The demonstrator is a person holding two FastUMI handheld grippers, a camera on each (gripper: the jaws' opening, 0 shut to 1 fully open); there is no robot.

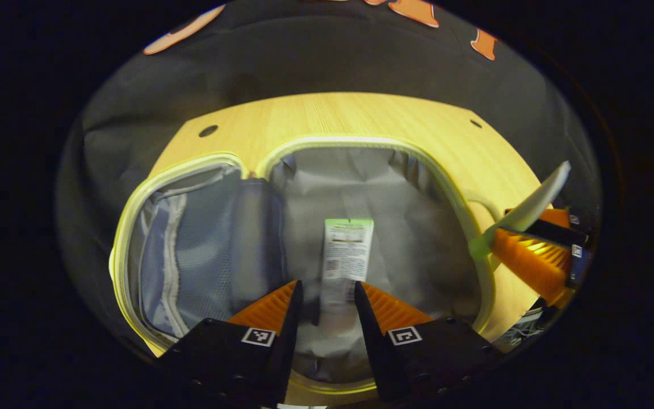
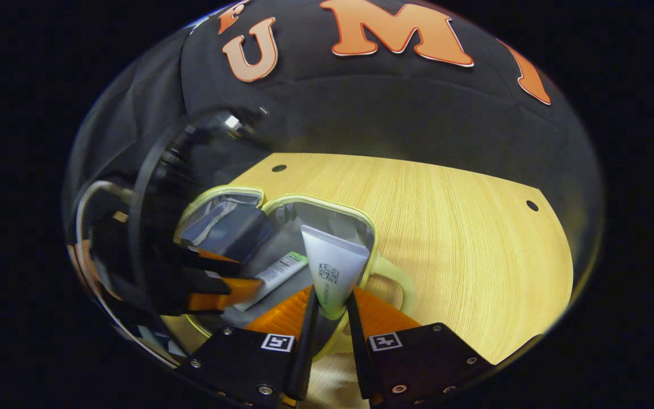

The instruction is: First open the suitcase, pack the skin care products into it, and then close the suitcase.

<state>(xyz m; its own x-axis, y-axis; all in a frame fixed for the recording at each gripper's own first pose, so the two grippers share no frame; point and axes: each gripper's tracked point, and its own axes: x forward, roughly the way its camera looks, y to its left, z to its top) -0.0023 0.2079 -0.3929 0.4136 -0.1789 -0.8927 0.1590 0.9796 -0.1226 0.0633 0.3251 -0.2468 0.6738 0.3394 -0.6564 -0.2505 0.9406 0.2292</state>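
Suitcase [image 1: 477,238], soft-sided with a pale yellow-green zipper rim and crinkled grey fabric lining, lies fully open on the light wooden round-edged table [image 1: 361,116]. We see two halves: the left half [image 1: 202,250] has a grey-blue mesh pocket, the right half [image 1: 395,227] is plain grey lining. Same suitcase [image 2: 281,207] appears in the right gripper view, with its yellow-green loop handle [image 2: 398,281] resting on the table [image 2: 446,227].

In the left gripper view a white flat squeeze tube with a green end and printed label [image 1: 347,255] sits over the right half's lining, its lower end between the orange ribbed fingers of the left gripper [image 1: 327,295]. Jaws are spread wider than the tube; whether either pad touches it, we cannot tell. The right gripper view shows this left gripper [image 2: 236,287], blurred, at the suitcase with that tube [image 2: 276,272] at its tips.

The right gripper [image 2: 331,304] pinches a second white tapered plastic tube [image 2: 332,267] by its pale green cap end, crimped end up, above the suitcase's right edge near the handle. In the left gripper view we see the right gripper [image 1: 489,241] at the right rim with that tube [image 1: 528,207] tilted.

Dark holes [image 2: 532,205] dot the tabletop.
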